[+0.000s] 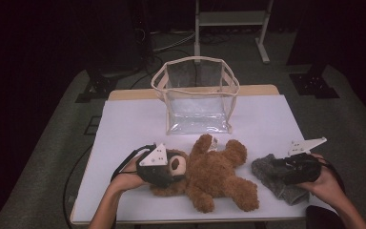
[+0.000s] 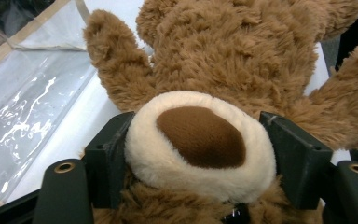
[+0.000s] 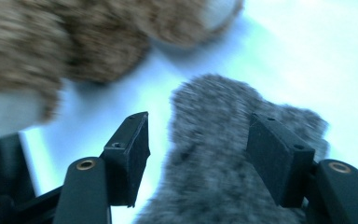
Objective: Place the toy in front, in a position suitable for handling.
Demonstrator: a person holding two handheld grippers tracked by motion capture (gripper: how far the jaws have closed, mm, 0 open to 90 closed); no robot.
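Observation:
A brown teddy bear (image 1: 214, 174) lies on its back on the white table (image 1: 133, 124), head to the left. My left gripper (image 1: 176, 167) is lowered over the head. In the left gripper view its jaws stand on either side of the cream muzzle (image 2: 200, 140). The fur brushes both pads, and the muzzle looks round and unsqueezed. A grey fuzzy cloth (image 1: 263, 166) lies to the right of the bear. My right gripper (image 1: 279, 168) hovers over it, open. In the right gripper view, which is blurred, the grey cloth (image 3: 214, 121) lies between the spread jaws.
A clear plastic bag (image 1: 198, 95) with a beige rim stands open at the back middle of the table, just beyond the bear's raised arm. The bag's wall (image 2: 28, 93) appears at the left of the left gripper view. Dark floor and stand legs surround the table.

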